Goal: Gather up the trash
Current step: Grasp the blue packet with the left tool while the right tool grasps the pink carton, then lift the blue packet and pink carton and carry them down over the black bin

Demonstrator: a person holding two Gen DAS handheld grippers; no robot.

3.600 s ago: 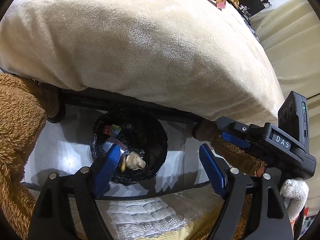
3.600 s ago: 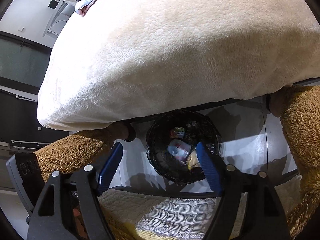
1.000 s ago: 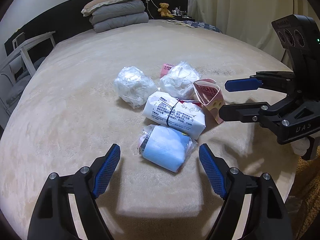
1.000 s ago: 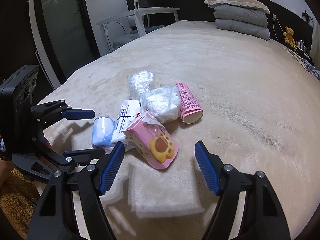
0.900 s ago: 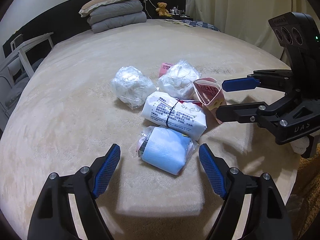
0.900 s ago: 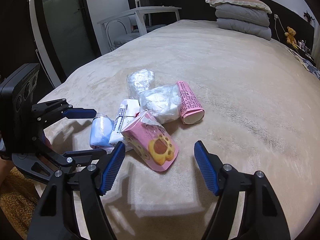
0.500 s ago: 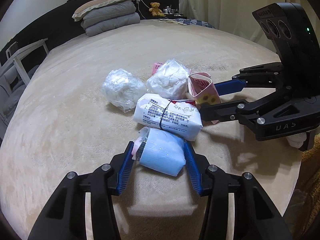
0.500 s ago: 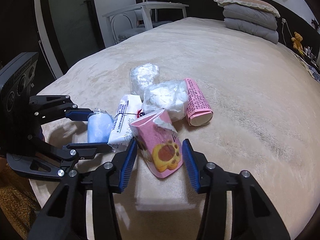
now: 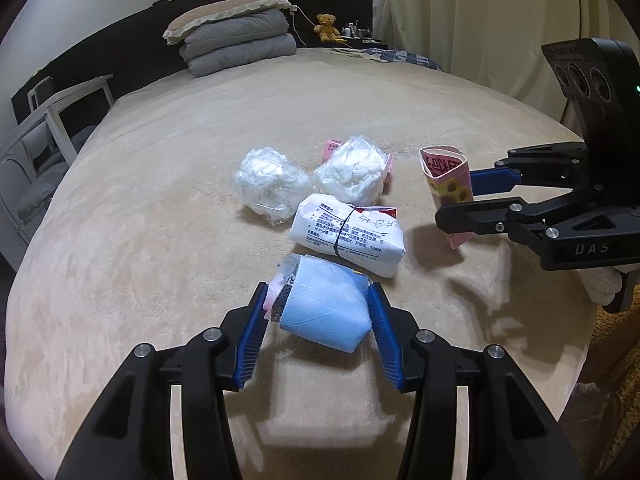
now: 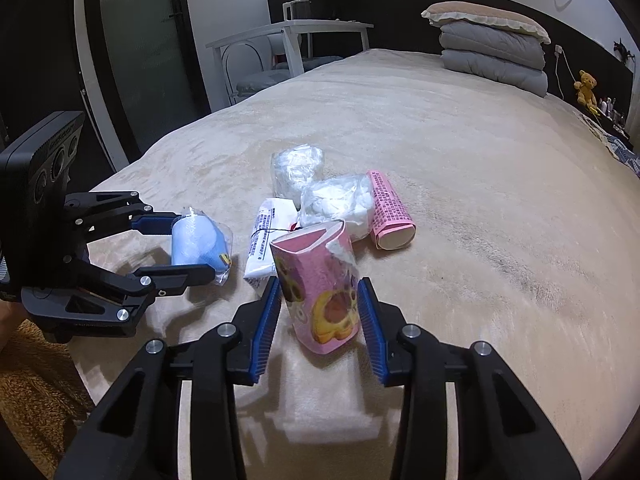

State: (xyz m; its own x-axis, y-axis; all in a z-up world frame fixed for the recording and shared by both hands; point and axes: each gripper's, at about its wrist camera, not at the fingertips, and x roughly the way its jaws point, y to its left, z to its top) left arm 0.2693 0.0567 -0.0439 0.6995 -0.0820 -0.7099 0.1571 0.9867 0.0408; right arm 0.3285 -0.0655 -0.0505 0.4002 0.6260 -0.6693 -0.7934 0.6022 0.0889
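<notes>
So both tongs have something pinched right now. The left gripper is clamped on the blue wrapped roll, blue pads pressed against its two sides, and the roll's long axis runs pretty much straight out along the fingers, with its crinkly plastic end poking out past the tips. The right gripper has its jaws closing in on the pink paw-print pouch. The pads are already against both flanks and the pouch stands upright between them, torn open end up. From the left camera the pouch hangs off the blanket with its shadow underneath, so I'd say it's already lifted a bit.

Just beyond the left tips, nearly touching the roll's far end, is the white printed pack with a band round it, lying crosswise to the fingers. Past that are two clear bags of white stuff, side by side. Furthest out, from the right tongs, is the pink paper tube, long axis running away from the tips, open end toward them.

My guess: next is straight up and back, and the left needs to clear that white pack without dragging it. The leftovers sit about between the two tongs, with the pink tube on the right one's side.
</notes>
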